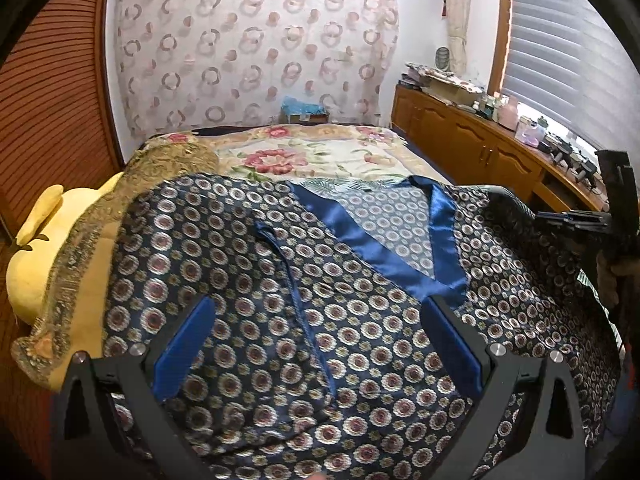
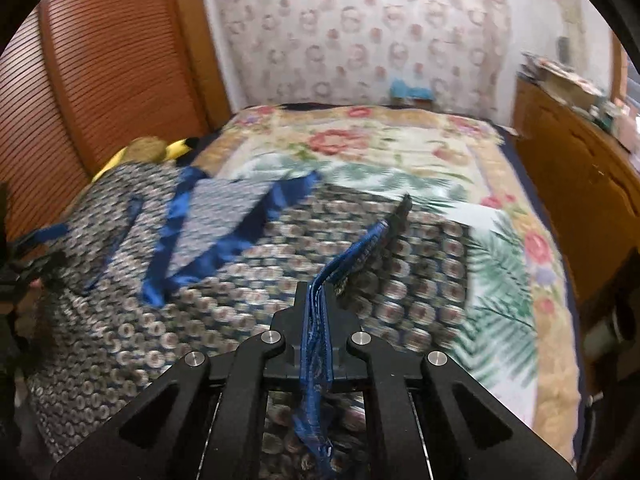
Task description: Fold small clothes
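On the bed (image 1: 328, 148), over its floral cover (image 2: 400, 148), we see the shirt (image 1: 280, 320) spread flat, dark blue with a ringed print, its satin collar (image 1: 340, 224) lying open toward the far side. Our left tool (image 1: 320, 344) hovers over the shirt's front with its blue pads (image 1: 188, 344) spread wide and nothing between them. Our right tool (image 2: 318, 300) is closed on a blue-edged fold of the shirt (image 2: 360, 248), the cloth running up between its jaws and lifted off the rest of the garment; that view is blurred. From the left view the right tool shows at the right edge, with a hand (image 1: 610, 276) behind it. A yellow plush toy (image 1: 44, 240) lies at the shirt's left, half under a gold patterned cloth (image 1: 160, 168). A wooden cabinet (image 1: 480, 144) with clutter runs along the right of the bed.
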A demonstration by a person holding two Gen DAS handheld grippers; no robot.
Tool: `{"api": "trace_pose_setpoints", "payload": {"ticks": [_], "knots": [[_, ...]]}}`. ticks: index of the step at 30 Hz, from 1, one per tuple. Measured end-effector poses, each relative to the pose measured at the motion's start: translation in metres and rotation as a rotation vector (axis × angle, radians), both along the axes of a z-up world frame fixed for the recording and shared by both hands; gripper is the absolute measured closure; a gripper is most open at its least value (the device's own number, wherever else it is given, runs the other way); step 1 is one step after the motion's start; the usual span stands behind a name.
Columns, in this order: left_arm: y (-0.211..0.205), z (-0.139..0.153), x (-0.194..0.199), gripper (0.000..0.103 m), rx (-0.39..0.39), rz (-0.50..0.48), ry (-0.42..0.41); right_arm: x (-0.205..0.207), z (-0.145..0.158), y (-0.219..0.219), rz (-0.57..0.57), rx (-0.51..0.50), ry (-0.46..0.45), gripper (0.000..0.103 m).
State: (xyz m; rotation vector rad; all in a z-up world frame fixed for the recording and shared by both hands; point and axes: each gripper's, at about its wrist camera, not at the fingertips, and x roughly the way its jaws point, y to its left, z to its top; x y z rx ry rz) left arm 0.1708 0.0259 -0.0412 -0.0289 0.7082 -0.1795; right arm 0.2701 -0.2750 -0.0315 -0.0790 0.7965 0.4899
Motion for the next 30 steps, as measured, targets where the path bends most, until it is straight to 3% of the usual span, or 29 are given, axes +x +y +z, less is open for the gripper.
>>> {"api": "trace_pose_setpoints", "payload": {"ticks": [2,6,14,24,30], "knots": [[0.006,0.003,0.002,0.0,-0.002,0.01,-0.004,0.003,0.001,0.004,0.0,-0.011,-0.004,0.074],[0.02,0.01,0.007,0.0,0.003,0.042,-0.016,0.007,0.005,-0.008,-0.039,-0.021,-0.036,0.056],[0.06,0.016,0.022,0.002,0.01,0.09,-0.016,0.037,-0.029,-0.047,-0.16,-0.151,0.025,0.055],[0.109,0.015,0.054,0.04,0.013,0.148,0.038,0.047,-0.051,-0.063,-0.197,-0.139,0.054,0.053],[0.12,0.007,0.077,0.045,0.013,0.153,0.09,0.046,-0.048,-0.062,-0.19,-0.142,0.057,0.049]]}}
